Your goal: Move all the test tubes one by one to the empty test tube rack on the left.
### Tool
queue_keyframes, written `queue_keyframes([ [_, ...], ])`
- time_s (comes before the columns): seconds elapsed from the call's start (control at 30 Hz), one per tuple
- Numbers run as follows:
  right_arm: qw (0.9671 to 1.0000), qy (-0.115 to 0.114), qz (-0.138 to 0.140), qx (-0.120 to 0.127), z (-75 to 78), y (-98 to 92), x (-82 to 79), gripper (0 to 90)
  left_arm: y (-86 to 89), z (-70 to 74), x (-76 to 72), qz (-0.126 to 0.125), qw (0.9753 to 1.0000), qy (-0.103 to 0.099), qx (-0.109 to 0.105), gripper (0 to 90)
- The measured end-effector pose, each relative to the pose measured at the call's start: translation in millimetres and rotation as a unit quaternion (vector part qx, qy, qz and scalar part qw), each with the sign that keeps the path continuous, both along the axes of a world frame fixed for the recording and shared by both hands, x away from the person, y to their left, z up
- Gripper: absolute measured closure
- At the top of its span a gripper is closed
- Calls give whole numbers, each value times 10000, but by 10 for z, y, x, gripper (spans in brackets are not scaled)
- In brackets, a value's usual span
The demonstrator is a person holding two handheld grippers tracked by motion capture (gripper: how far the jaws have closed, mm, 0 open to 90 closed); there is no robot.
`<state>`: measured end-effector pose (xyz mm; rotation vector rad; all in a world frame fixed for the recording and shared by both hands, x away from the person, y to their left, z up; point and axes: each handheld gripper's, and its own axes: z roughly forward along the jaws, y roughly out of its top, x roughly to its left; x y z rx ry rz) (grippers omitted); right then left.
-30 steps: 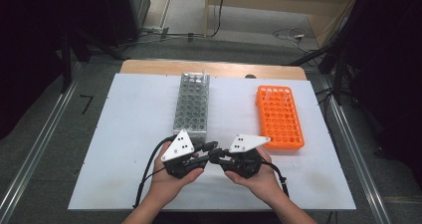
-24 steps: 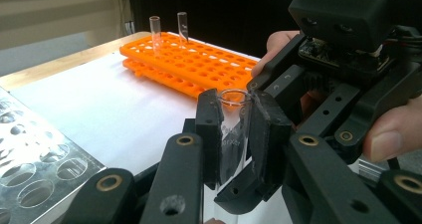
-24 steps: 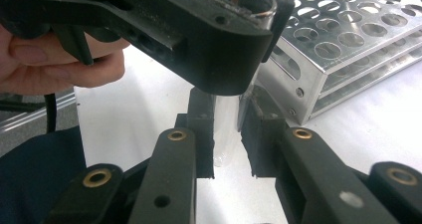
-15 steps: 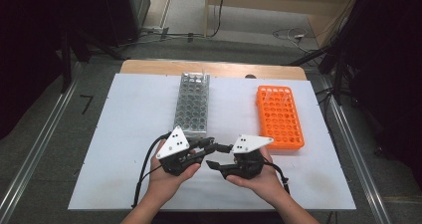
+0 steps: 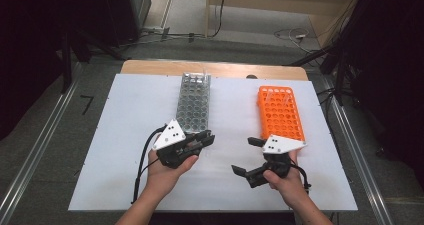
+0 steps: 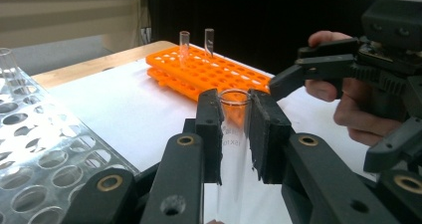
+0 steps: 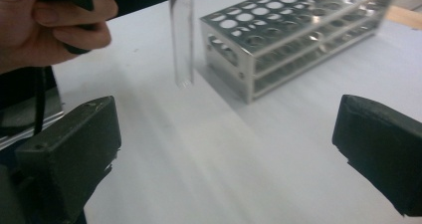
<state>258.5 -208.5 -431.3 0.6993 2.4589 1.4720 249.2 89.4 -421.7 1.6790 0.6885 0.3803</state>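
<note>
Left gripper jaws clamped on a clear test tube, held upright just off the near end of the metal rack; right gripper jaws wide open, empty. Likely mid-transfer: next, lower the tube straight into a rack hole. Right gripper view shows the tube's bottom clear of the bench; left gripper view shows two tubes in the far orange rack.

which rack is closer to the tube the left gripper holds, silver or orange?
The silver rack. The left gripper holds the tube just off its near end; the orange rack sits further right, by the right gripper.
</note>
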Motion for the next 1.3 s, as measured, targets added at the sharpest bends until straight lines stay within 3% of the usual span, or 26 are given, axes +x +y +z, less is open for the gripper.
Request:
queue_keyframes([
  [0.37, 9994, 9, -320, 102, 2, -447, -30, 0, 20, 82, 233, 142, 9999, 42, -54, 764],
  [0.8, 9975, 92, -703, -8, -151, -902, -120, 0, 98, 188, 713, 474, 9988, 54, -91, 764],
  [0.87, 9966, 95, -820, 2, -167, -946, -120, 0, 101, 196, 798, 535, 9985, 63, -104, 764],
  [1.3, 9957, 133, -913, 69, -202, -1000, -76, 0, 91, 251, 1347, 968, 9953, 79, -58, 764],
])
